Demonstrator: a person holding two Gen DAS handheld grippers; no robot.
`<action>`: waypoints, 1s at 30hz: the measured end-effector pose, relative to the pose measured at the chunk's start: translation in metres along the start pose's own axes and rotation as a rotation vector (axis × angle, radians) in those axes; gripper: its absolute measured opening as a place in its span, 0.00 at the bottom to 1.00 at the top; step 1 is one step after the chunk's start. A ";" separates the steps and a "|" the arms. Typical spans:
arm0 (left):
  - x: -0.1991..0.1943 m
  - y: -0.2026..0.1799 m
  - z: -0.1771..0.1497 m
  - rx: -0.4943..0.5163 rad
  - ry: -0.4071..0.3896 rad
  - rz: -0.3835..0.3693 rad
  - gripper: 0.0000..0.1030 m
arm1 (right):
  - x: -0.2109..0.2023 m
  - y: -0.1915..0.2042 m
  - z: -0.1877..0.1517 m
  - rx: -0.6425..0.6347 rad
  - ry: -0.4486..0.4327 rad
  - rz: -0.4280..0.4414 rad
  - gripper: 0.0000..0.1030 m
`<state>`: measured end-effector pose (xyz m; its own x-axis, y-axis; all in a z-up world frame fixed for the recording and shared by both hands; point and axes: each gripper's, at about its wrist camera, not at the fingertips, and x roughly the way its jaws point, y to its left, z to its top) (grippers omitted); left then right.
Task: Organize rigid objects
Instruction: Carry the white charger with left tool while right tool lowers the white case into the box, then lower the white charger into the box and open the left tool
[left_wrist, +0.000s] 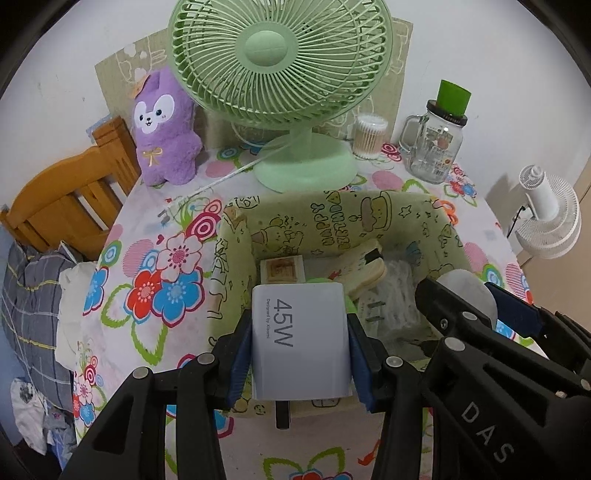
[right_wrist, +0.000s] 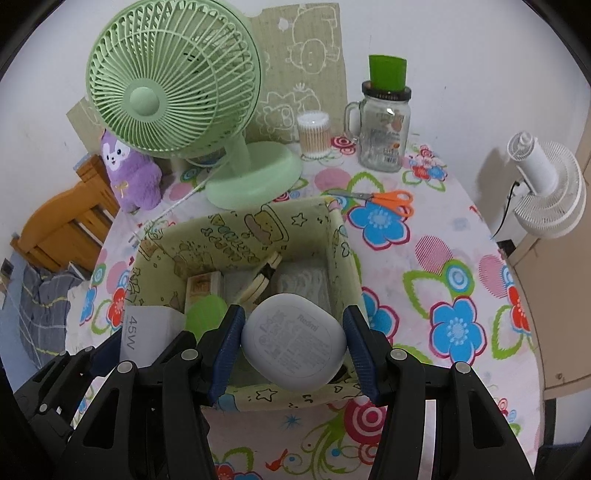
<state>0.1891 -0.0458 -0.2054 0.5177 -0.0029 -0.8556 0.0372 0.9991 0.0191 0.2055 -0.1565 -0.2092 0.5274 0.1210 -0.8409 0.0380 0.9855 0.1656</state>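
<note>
A green fabric storage box (left_wrist: 369, 210) (right_wrist: 240, 229) with cartoon prints stands on the flowered table. My left gripper (left_wrist: 300, 341) is shut on a white 45W charger (left_wrist: 300, 339), held over the box's near left side; the charger also shows in the right wrist view (right_wrist: 146, 334). My right gripper (right_wrist: 293, 345) is shut on a white rounded Redmi earbud case (right_wrist: 294, 341), held over the box's near edge; the case shows in the left wrist view (left_wrist: 469, 293). Inside the box lie a small wooden block (left_wrist: 282, 269), a beige clip-like object (left_wrist: 367, 267) and a green item (right_wrist: 206, 314).
A green desk fan (left_wrist: 280, 70) (right_wrist: 173, 92) stands behind the box, its cord trailing left. A purple plush (left_wrist: 164, 129), a cotton swab jar (right_wrist: 313, 134), a glass mug jar with a green cup (right_wrist: 384, 129) and orange scissors (right_wrist: 391, 199) are on the table. A white fan (right_wrist: 546, 192) stands at right.
</note>
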 end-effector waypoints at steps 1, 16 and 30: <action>0.001 0.000 0.000 -0.001 0.001 0.000 0.47 | 0.001 0.000 0.000 0.003 0.003 0.004 0.57; 0.003 0.000 0.013 -0.009 -0.015 -0.034 0.47 | 0.000 -0.002 0.011 0.034 -0.031 -0.001 0.73; 0.022 -0.012 0.042 -0.017 -0.027 -0.072 0.47 | 0.009 -0.010 0.041 0.024 -0.026 -0.065 0.75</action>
<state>0.2361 -0.0593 -0.2029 0.5375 -0.0754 -0.8399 0.0608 0.9969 -0.0506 0.2449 -0.1705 -0.1978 0.5452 0.0536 -0.8366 0.0932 0.9879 0.1240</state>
